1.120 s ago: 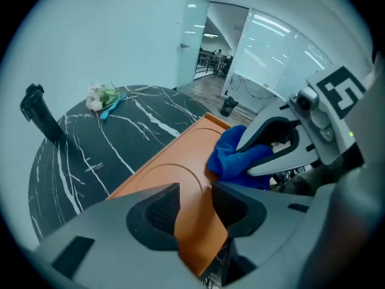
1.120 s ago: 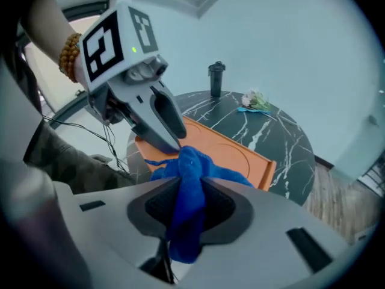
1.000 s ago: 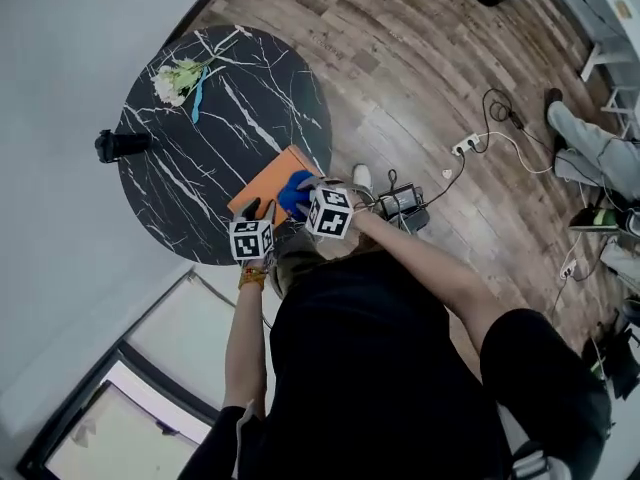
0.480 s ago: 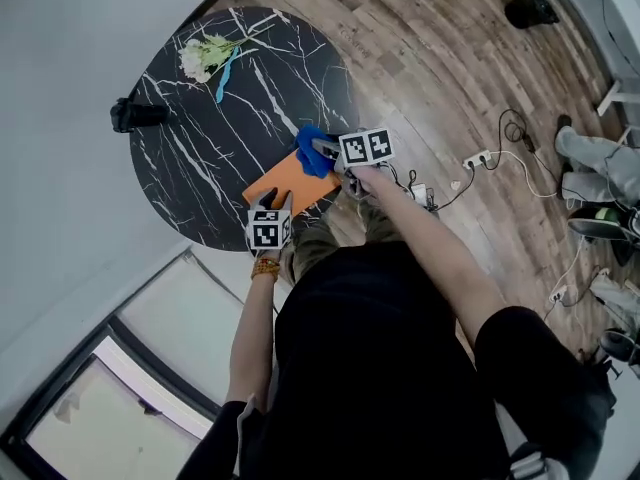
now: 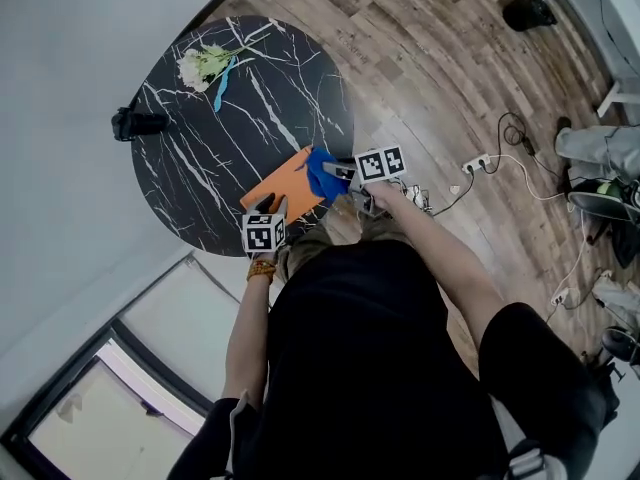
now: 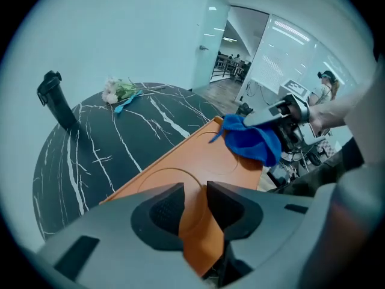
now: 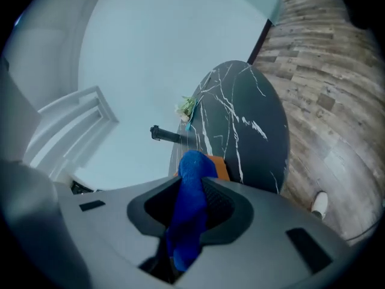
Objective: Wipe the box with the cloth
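Note:
A flat orange box point(image 5: 283, 190) lies at the near edge of the round black marble table point(image 5: 200, 158). My left gripper point(image 5: 266, 209) stands steeply over the box's near corner. In the left gripper view the box point(image 6: 180, 167) fills the gap between the jaws, which are closing on it point(image 6: 194, 206). My right gripper point(image 5: 335, 171) is shut on a blue cloth point(image 5: 322, 174) that rests against the box's right edge. In the right gripper view the cloth point(image 7: 189, 203) hangs pinched between the pads, with the box point(image 7: 220, 167) just beyond it.
A bunch of pale flowers with a blue ribbon point(image 5: 205, 65) lies at the table's far side. A black handle-like object point(image 5: 135, 123) stands at its left rim. Cables and a power strip point(image 5: 478, 158) lie on the wooden floor, and a seated person's legs point(image 5: 600, 148) show at far right.
The right gripper rolled and carried the cloth across the box, from its near part to the far right corner and back along the right edge. The left gripper stayed on the near corner.

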{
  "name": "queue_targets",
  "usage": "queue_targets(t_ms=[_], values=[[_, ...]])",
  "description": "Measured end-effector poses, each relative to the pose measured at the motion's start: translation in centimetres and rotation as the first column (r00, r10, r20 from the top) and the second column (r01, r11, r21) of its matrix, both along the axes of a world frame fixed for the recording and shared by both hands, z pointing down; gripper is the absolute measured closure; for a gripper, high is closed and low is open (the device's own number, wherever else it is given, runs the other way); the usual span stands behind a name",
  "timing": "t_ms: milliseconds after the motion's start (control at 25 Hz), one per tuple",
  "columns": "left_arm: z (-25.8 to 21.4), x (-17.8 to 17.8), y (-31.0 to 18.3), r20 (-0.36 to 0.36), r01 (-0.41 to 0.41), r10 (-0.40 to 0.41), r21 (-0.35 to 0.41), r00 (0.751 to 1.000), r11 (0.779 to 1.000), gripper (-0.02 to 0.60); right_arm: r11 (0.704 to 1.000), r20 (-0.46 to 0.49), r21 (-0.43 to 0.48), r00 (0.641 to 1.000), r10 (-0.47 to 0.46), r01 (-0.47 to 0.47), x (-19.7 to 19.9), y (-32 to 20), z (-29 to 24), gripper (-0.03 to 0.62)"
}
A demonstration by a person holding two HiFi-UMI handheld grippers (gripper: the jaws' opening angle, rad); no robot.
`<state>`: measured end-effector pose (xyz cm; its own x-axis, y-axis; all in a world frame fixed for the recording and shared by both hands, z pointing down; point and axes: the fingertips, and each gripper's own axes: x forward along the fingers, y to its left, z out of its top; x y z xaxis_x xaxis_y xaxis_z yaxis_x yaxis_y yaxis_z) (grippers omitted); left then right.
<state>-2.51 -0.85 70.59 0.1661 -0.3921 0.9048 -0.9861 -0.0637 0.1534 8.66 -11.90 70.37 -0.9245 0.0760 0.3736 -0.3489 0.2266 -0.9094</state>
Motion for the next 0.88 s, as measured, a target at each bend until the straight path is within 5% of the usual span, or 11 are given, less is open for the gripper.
queue_targets(t_ms=[320, 600, 880], values=[[0.0, 0.0, 0.0, -0.005, 0.026, -0.026, -0.041, 1.000, 0.999, 0.463, 0.991, -0.006, 0.119, 0.998, -0.065, 0.065, -4.2, -4.0, -0.5, 0.511], [-0.2, -0.2, 0.0, 0.012, 0.057, -0.057, -0.038, 0.998, 0.998, 0.463, 0.996, 0.052, -0.045, 0.996, -0.069, 0.071, 2.2, 2.1, 0.9, 0.511], [-0.1, 0.1, -0.1, 0.021, 0.019, -0.018, -0.061, 1.000, 0.998, 0.479, 0.950, -0.124, 0.217, 0.972, -0.202, 0.225, -2.3, -2.5, 2.4, 0.516]])
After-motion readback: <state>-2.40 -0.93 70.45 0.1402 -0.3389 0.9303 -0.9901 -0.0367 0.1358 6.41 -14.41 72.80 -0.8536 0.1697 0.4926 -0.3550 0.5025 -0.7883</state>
